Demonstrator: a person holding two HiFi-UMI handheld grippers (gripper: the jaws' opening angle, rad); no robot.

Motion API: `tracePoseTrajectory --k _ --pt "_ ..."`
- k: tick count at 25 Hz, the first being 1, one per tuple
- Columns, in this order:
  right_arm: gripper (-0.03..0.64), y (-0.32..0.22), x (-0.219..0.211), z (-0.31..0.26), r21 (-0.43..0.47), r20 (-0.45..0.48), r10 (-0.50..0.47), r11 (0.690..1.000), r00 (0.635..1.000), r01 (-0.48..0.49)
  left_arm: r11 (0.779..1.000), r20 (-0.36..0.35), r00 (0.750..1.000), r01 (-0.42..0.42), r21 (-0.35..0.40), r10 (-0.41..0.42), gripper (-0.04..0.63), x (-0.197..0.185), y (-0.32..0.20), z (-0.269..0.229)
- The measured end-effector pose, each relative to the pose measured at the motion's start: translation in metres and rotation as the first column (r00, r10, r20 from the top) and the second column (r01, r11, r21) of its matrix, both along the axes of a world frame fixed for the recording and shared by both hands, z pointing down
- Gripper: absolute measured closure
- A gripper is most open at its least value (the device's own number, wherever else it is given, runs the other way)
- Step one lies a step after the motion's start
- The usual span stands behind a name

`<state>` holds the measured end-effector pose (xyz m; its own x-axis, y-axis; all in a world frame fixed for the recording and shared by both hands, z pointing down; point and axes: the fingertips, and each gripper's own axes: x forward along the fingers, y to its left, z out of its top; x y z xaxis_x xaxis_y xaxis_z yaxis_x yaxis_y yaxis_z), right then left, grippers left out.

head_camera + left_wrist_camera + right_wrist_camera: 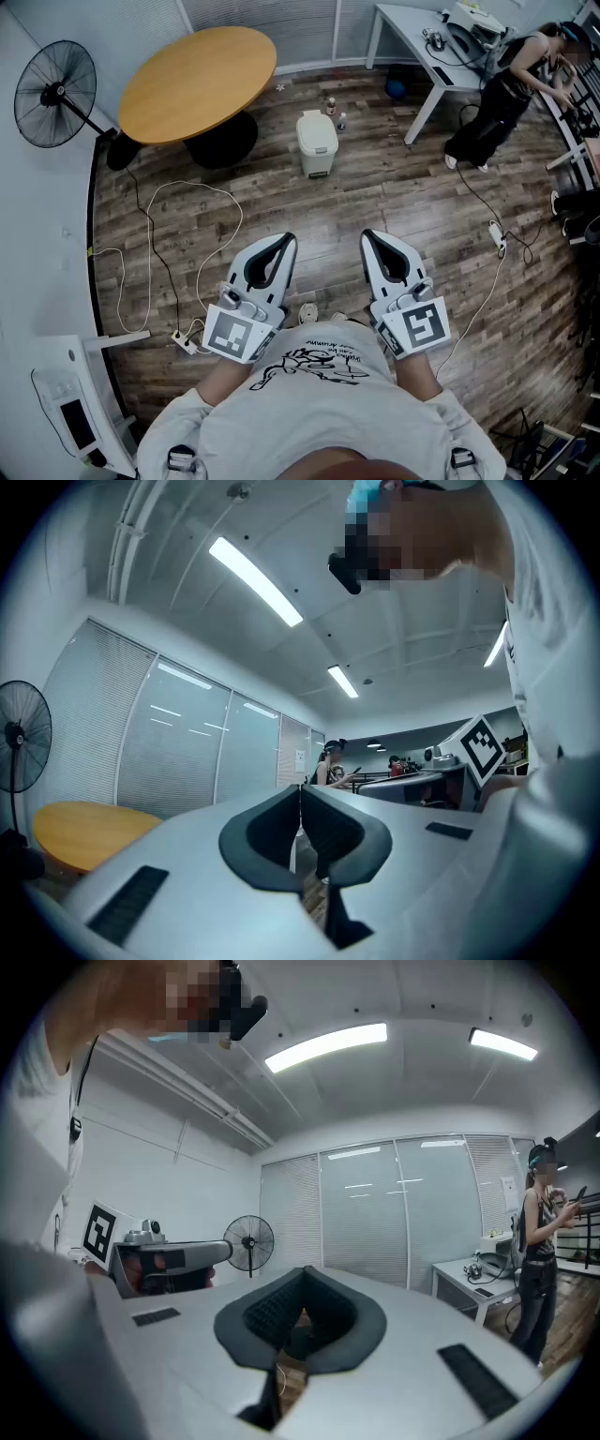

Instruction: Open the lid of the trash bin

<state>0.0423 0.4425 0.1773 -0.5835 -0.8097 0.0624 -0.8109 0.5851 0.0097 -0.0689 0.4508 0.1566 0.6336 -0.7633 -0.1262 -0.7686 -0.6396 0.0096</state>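
A small white trash bin (317, 142) with its lid down stands on the wooden floor, well ahead of me, beside the round table. My left gripper (282, 240) and right gripper (371, 236) are held side by side close to my body, far short of the bin. Both have their jaws pressed together with nothing between them. The left gripper (300, 789) and the right gripper (302, 1274) each point level across the room in their own views, where the bin is hidden.
A round wooden table (197, 82) stands left of the bin, a black floor fan (54, 94) further left. White cables and a power strip (186, 341) trail over the floor. A white desk (427, 47) and a standing person (497, 98) are at the far right.
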Motion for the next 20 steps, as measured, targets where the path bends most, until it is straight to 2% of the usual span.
tracePoseTrajectory --k 9,20 --pt "0.612 0.003 0.01 -0.007 0.002 -0.002 0.007 1.0 1.0 -0.007 1.0 0.003 1.0 0.001 -0.009 -0.001 0.575 0.007 0.003 -0.004" --pt "0.612 -0.004 -0.001 -0.006 0.004 -0.006 0.017 1.0 1.0 -0.017 1.0 0.001 1.0 0.001 -0.015 -0.001 0.575 -0.008 -0.003 -0.003"
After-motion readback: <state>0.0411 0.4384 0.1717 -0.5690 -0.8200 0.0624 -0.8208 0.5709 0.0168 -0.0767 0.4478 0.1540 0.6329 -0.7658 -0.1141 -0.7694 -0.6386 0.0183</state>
